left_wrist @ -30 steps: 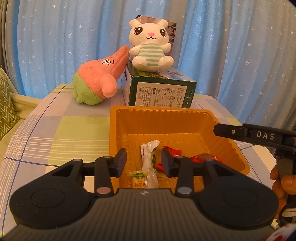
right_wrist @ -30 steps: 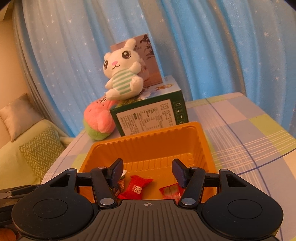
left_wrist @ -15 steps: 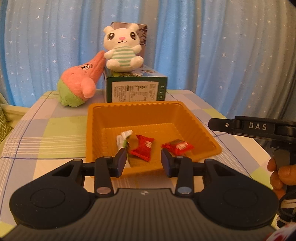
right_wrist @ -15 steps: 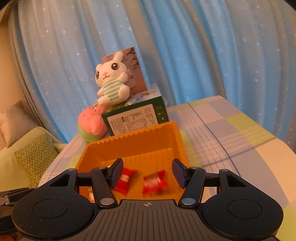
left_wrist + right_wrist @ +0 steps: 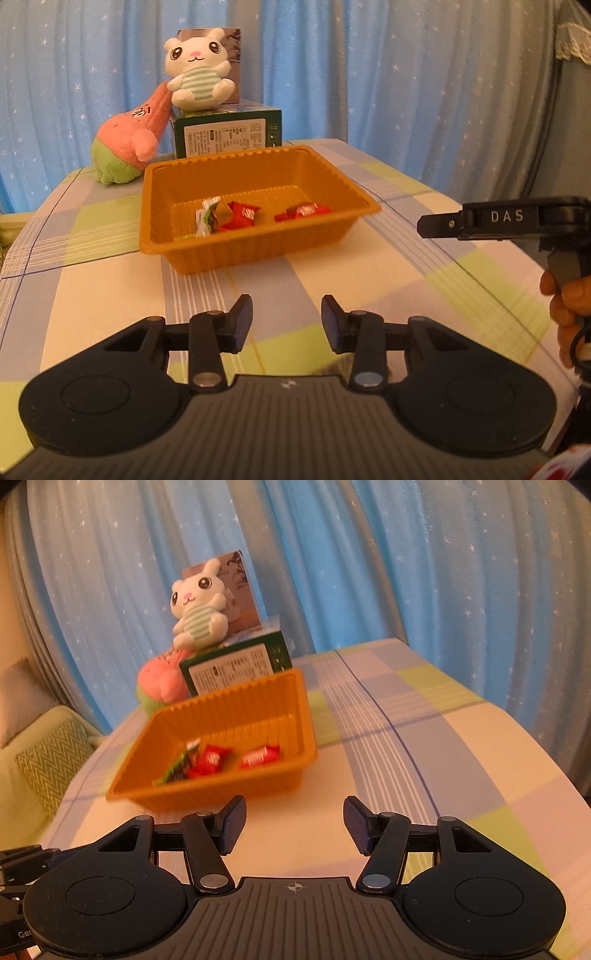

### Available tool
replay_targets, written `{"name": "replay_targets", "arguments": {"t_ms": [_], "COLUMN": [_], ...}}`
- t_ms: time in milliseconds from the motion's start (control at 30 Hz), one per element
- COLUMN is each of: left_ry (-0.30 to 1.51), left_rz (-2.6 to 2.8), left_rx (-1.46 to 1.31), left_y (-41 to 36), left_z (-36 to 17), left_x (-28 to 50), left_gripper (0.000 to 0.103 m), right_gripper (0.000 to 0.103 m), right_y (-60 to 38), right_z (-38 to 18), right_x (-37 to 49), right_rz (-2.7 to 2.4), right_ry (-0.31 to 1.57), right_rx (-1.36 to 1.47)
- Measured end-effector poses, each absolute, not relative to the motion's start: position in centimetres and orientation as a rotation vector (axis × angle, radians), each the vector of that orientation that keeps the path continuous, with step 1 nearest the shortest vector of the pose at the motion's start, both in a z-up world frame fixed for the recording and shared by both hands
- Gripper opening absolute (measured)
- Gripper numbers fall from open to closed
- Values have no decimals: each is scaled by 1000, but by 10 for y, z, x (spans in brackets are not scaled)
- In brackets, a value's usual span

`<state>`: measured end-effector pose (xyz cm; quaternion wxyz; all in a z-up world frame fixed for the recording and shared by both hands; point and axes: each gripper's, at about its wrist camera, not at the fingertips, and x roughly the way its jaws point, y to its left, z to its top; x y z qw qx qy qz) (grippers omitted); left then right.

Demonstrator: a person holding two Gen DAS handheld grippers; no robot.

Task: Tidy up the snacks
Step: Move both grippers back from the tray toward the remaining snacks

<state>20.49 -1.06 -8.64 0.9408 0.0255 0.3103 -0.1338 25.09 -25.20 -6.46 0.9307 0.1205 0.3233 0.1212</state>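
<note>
So from my left wrist cam, my left gripper (image 5: pixel 287 319) is hanging over the near part of the checked surface (image 5: pixel 388 258), jaws partly apart with nothing between them, just cloth showing in the gap. The orange tray (image 5: pixel 177 236) sits further back, toward the far left corner, not touching my gripper. Inside it I can see a green-and-white snack (image 5: pixel 205 218), a red snack (image 5: pixel 242 215) right beside it, and another red snack (image 5: pixel 301 211) a bit apart to the right. Behind the tray there's a green box (image 5: pixel 227 134) with a white bunny plush (image 5: pixel 197 79) sitting on top, and a pink plush (image 5: pixel 127 147) leaning against the box. My right gripper (image 5: pixel 495 221) pokes in from the right edge, with my hand (image 5: pixel 567 306) on its handle.

Right wrist cam: right gripper (image 5: pixel 294 829) is a bit wider open than the left one, also empty, over bare surface. The tray (image 5: pixel 221 716) is ahead and to the left, a little blurry, all three snacks lying on its bottom. A sofa (image 5: pixel 40 746) is off past the left edge.
</note>
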Motion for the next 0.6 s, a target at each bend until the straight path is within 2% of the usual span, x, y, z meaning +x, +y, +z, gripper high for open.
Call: {"name": "replay_targets", "arguments": {"t_ms": [600], "left_ry": [754], "left_rz": [-241], "left_rx": [17], "left_y": [-34], "left_z": [-103], "left_x": [122], "left_gripper": [37], "right_gripper": [59], "right_y": [-258], "right_z": [-86], "right_x": [155], "right_rz": [236], "right_ry": [762], "right_rx": [200]}}
